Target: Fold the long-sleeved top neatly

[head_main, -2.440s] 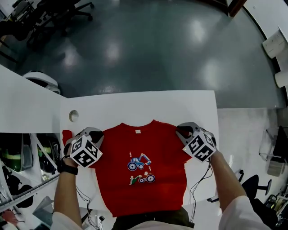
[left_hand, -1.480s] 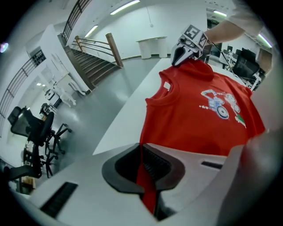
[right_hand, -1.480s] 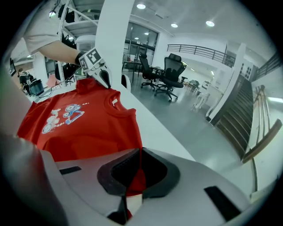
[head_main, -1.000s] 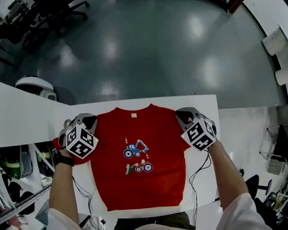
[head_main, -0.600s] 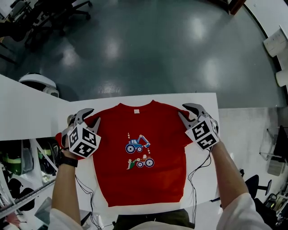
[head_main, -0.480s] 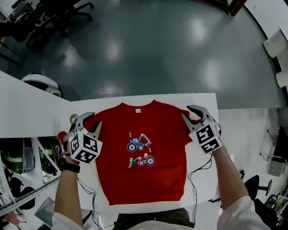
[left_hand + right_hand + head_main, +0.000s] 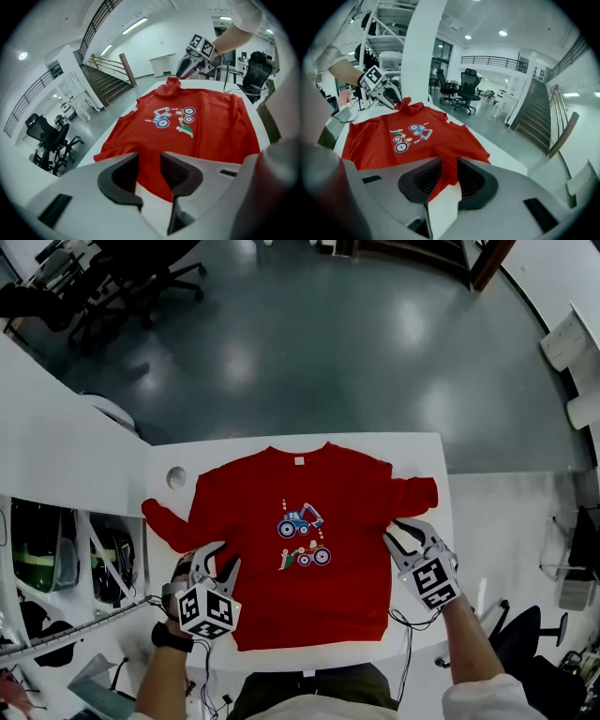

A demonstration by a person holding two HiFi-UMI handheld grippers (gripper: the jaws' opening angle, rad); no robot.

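The left gripper's (image 7: 149, 164) jaws have just been opening and stand partly apart with nothing clamped; through the gap show only the red top's (image 7: 211, 131) edge and bare white worktop (image 7: 422, 451) below. The right gripper's (image 7: 449, 171) jaws have likewise just been opening and are partly apart, gripping nothing, with a strip of red cloth and worktop in view past them. The left gripper hovers by the top's lower left corner and the right gripper just beside its right side, under the sleeve. The top lies spread flat, front up, collar away from the person, vehicle print (image 7: 302, 538) in the middle and both sleeves angled outward.
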